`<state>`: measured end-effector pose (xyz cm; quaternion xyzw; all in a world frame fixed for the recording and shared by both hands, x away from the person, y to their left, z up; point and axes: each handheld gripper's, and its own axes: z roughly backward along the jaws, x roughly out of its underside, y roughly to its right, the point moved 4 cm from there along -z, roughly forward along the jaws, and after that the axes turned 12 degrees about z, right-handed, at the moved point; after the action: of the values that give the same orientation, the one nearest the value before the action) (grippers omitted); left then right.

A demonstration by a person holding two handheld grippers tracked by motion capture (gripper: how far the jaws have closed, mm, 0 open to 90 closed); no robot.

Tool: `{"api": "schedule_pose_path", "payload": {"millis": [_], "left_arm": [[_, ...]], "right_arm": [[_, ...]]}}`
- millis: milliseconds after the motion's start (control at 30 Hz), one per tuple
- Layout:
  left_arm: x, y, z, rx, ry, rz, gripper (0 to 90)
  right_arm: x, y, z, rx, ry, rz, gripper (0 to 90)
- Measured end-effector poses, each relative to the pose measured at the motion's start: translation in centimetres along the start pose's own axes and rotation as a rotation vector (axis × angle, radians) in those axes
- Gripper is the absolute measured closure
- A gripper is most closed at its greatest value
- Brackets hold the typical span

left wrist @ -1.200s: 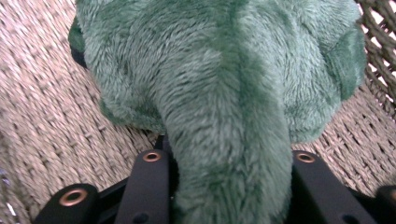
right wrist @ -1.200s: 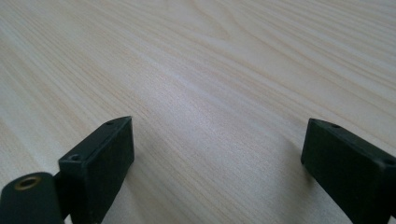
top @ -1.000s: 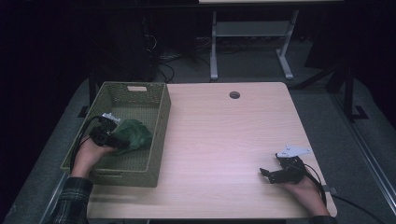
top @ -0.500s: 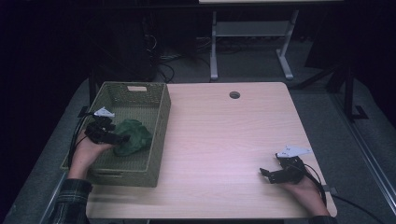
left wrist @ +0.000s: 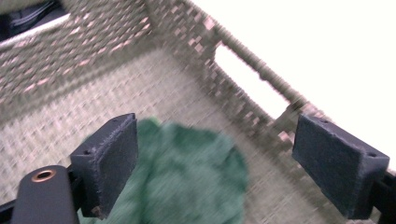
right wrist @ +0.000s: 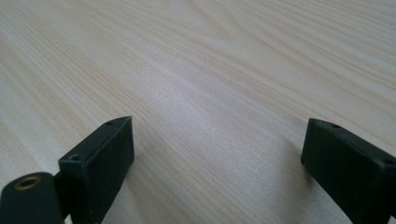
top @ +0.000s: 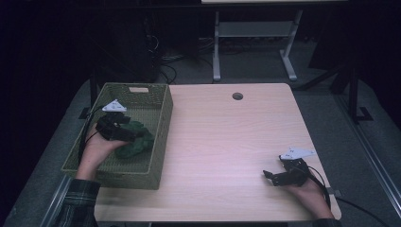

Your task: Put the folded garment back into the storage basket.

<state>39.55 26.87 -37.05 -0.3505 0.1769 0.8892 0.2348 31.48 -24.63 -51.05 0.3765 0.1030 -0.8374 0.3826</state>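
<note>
A woven olive-green basket (top: 161, 137) sits at the left edge of the light wooden table (top: 227, 142), its long sides running near to far, and a crumpled dark green cloth (top: 137, 142) lies on its floor, toward the right wall and about midway along its length. The left gripper (top: 135, 134) hangs inside the basket, held by the person's left hand (top: 97, 149), whose plaid sleeve (top: 75, 205) comes in from the near left corner; its jaws are spread wide and grasp nothing. In the left gripper view the cloth (left wrist: 187, 177) lies below and between the two black pads (left wrist: 109, 163), nearer the left one, with the basket's woven wall and its handle slot (left wrist: 250, 79) just beyond — the picture is blurred, so whether the left pad brushes the fabric is hard to say, though it seems to sit just above it. The grey three-cornered plate (top: 114, 106) on top of this gripper points toward the far left of the basket. Well apart from all this, at the near right of the table, the right gripper (top: 270, 176) rests low on the bare wood in the person's right hand (top: 309, 194), jaws pointing left — also released and wide, with bare wood grain between the pads (right wrist: 100, 168) in the right gripper view. A round cable hole (top: 237, 96) marks the table's far edge.
</note>
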Motion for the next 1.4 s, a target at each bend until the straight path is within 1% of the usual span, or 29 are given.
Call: {"api": "schedule_pose_path", "payload": {"millis": [67, 100, 133, 167, 233, 333, 367, 400, 467, 567, 633, 867, 967, 1000, 1067, 1133, 1167, 1200, 1233, 1267, 1300, 1333, 1400], "left_arm": [[-0.4, 0.7, -0.1, 0.008, 0.009, -0.009, 12.9], [-0.7, 1.3, -0.1, 0.019, 0.013, -0.009, 12.9], [-0.7, 1.3, -0.1, 0.019, 0.013, -0.009, 12.9], [-1.2, 2.2, -0.3, 0.033, 0.024, -0.014, 12.9], [-1.5, 3.1, -0.4, 0.039, 0.028, -0.024, 12.9], [-2.0, 4.6, -0.9, 0.061, 0.032, -0.037, 12.9], [-2.0, 4.6, -0.9, 0.061, 0.032, -0.037, 12.9], [-2.3, 5.6, -1.3, 0.079, 0.027, -0.05, 12.9], [-2.6, 6.5, -1.8, 0.09, 0.026, -0.065, 12.9], [-3.0, 8.1, -2.6, 0.107, 0.023, -0.078, 12.9], [-3.3, 9.1, -3.1, 0.124, 0.024, -0.079, 12.9], [-3.7, 12.6, -5.5, 0.167, 0.014, -0.105, 12.9], [-3.6, 14.0, -6.6, 0.178, 0.01, -0.116, 13.0], [-3.5, 14.5, -7.0, 0.18, 0.013, -0.111, 13.0], [-3.3, 15.4, -7.7, 0.187, 0.011, -0.117, 13.0], [-3.0, 16.1, -8.5, 0.19, 0.007, -0.123, 13.1], [-3.0, 16.1, -8.5, 0.19, 0.007, -0.123, 13.2], [-2.5, 16.8, -9.3, 0.199, -0.007, -0.13, 13.2], [-2.3, 17.1, -9.7, 0.2, -0.012, -0.135, 13.2], [-2.3, 17.1, -9.7, 0.2, -0.012, -0.135, 13.2], [-2.0, 17.4, -10.0, 0.202, -0.017, -0.142, 13.2], [-1.5, 18.0, -10.8, 0.2, -0.025, -0.149, 13.2], [-0.9, 18.3, -11.5, 0.199, -0.034, -0.155, 13.2]], "right_arm": [[0.0, 0.0, 0.0, -0.001, -0.002, 0.001, 9.2], [0.0, 0.0, 0.0, -0.001, -0.002, 0.001, 9.2], [0.0, 0.0, 0.0, 0.0, -0.001, 0.001, 9.2], [0.0, 0.0, 0.0, 0.0, -0.001, 0.0, 9.2], [0.0, 0.0, 0.0, 0.001, -0.001, 0.001, 9.2], [0.0, 0.0, 0.0, -0.001, -0.002, 0.001, 9.2], [0.0, 0.0, 0.0, -0.001, -0.003, 0.0, 9.2], [0.0, 0.0, 0.0, -0.001, -0.003, 0.0, 9.2], [0.0, 0.0, 0.0, -0.001, -0.002, 0.0, 9.3], [0.0, 0.0, 0.0, -0.001, -0.003, 0.001, 9.2], [0.0, 0.0, 0.0, -0.001, -0.002, 0.001, 9.2], [0.0, 0.0, 0.0, -0.001, -0.001, 0.001, 9.2], [0.0, 0.0, 0.0, -0.001, -0.001, 0.002, 9.2], [0.0, 0.0, 0.0, -0.001, -0.001, 0.003, 9.2], [0.0, 0.0, 0.0, -0.001, -0.001, 0.003, 9.2], [0.0, 0.0, 0.0, -0.001, -0.001, 0.002, 9.2], [0.0, 0.0, 0.0, -0.001, -0.001, 0.002, 9.2], [0.0, 0.0, 0.0, -0.001, 0.0, 0.002, 9.2], [0.0, 0.0, 0.0, 0.0, 0.0, 0.002, 9.2], [0.0, 0.0, 0.0, 0.0, 0.0, 0.002, 9.2], [0.0, 0.0, 0.0, -0.001, 0.001, 0.003, 9.2], [0.0, 0.0, 0.0, -0.002, 0.0, 0.005, 9.2], [0.0, 0.0, 0.0, -0.001, 0.0, 0.003, 9.2]]}}
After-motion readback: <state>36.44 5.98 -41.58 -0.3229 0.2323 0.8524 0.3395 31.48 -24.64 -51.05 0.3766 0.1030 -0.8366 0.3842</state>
